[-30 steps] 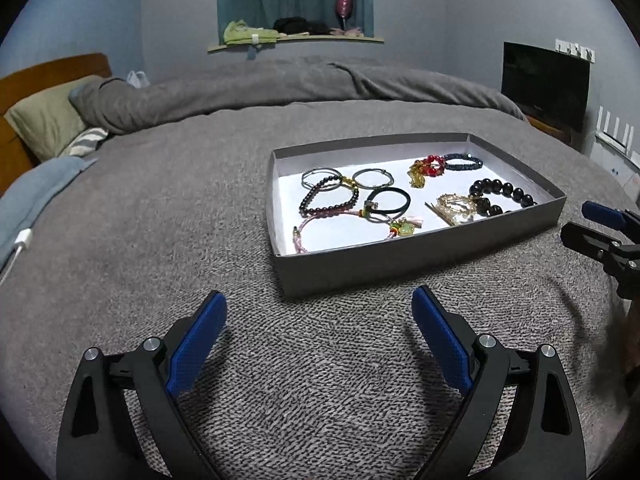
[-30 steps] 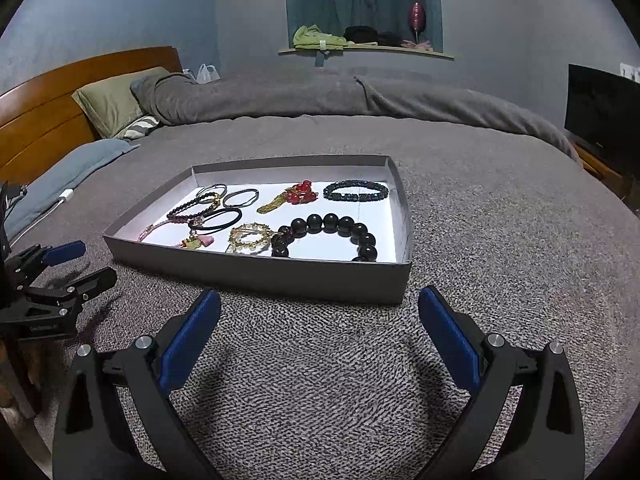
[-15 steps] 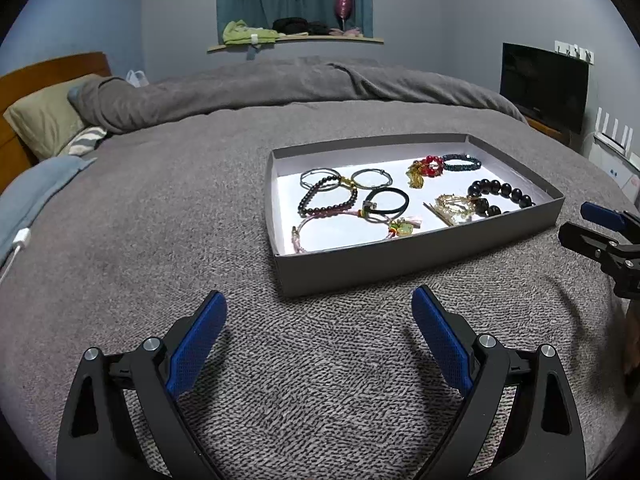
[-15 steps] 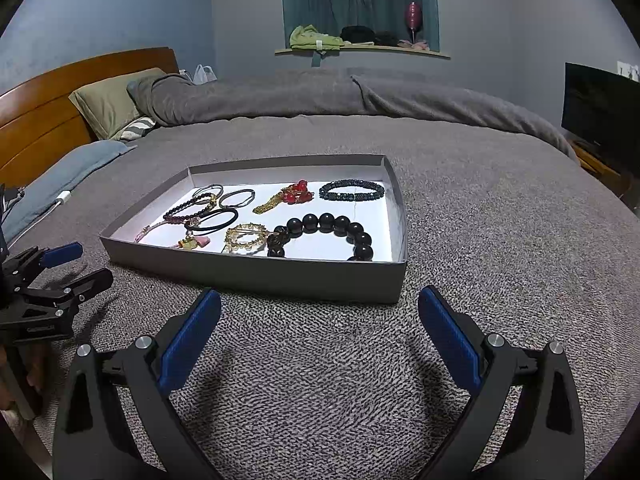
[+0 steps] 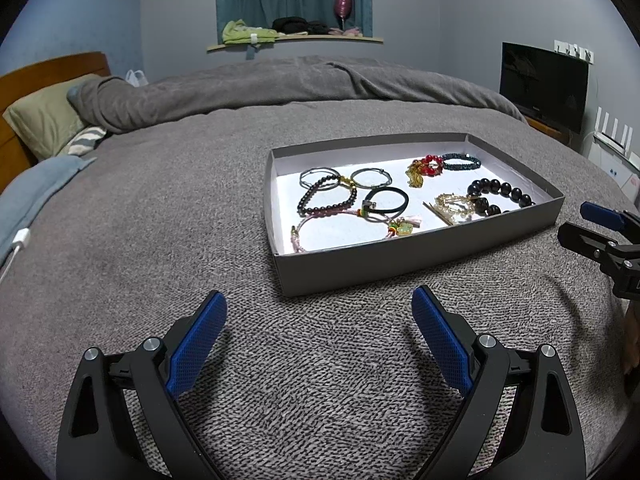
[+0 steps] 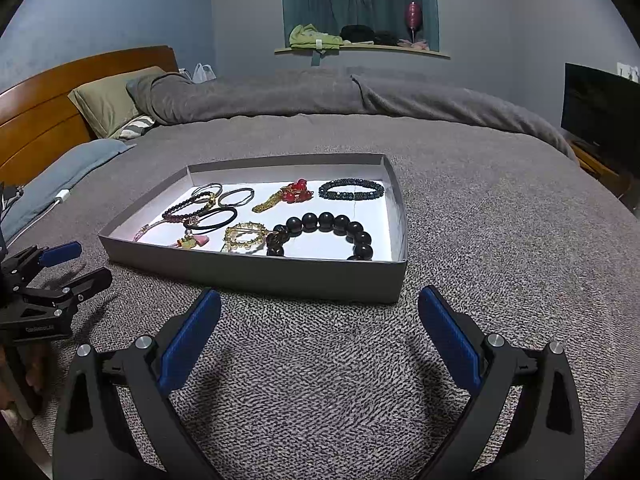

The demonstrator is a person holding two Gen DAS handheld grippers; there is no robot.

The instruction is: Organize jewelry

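I have both claws low over the grey bed point(image 5: 160, 208), just short of the grey tray point(image 5: 400, 258), and both are spread wide with nothing between the blue pads. My left claw point(image 5: 316, 340) faces the tray's near left corner; my right claw point(image 6: 320, 332) faces its near wall, right of centre.

All the jewelry I can see lies inside the tray, on its white floor. Against the far wall sit the dark blue beaded bracelet point(image 6: 351, 190) and, left of it, the red-and-gold piece point(image 6: 290, 195). Toward the near wall lies the big black bead bracelet point(image 6: 326, 228), touching the gold chain bracelet point(image 6: 245, 235) on its left. The tray's left half is crowded: two thin wire bangles point(image 5: 344, 178), a dark purple bead strand point(image 5: 326, 200), a black hair tie point(image 5: 386, 200) and a pink cord with a green charm point(image 5: 402, 227), several overlapping.

This layout fits either a sorting in progress or one nearly settled, so I can't say which. If I go into that left cluster, I judge the care lies in coming down over the wall, not through it, and pinching a single loop at a free stretch, clear of its neighbours, so I lift one piece and don't drag a tangle. The tray looks light; a nudge could slide it.
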